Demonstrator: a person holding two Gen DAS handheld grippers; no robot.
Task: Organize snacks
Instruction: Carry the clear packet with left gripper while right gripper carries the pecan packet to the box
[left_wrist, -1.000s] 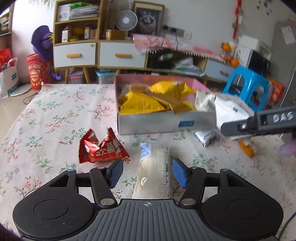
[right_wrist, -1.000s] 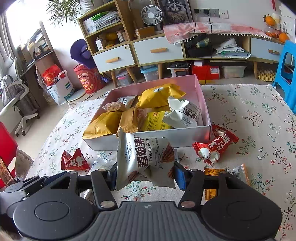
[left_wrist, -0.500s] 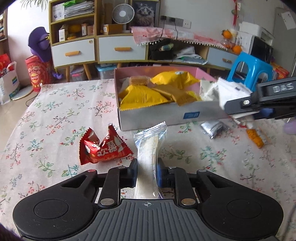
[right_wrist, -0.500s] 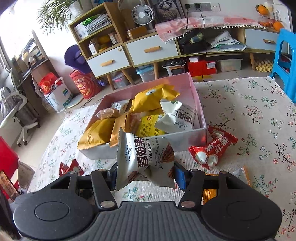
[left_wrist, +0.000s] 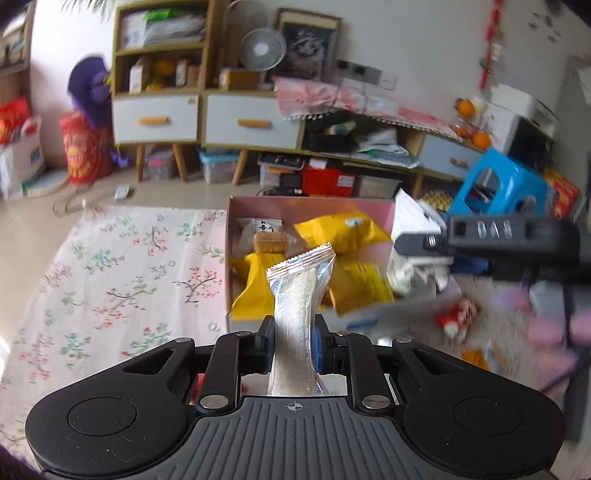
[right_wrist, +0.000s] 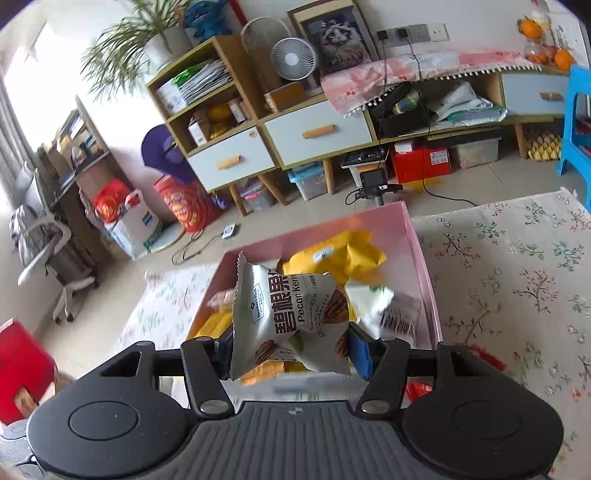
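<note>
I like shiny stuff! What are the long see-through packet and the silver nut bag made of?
The long packet in the left tool looks like thin clear plastic film: glossy, crimped top seal, contents showing through. The pecan bag in the right tool looks like metallised foil-plastic: silver, matte sheen, creased, zigzag edge. Both are guesses from looks.

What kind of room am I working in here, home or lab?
Most likely a lived-in home living room: a wooden cabinet with drawers, a framed cat picture and a desk fan stand behind the table with its floral tablecloth.
</note>
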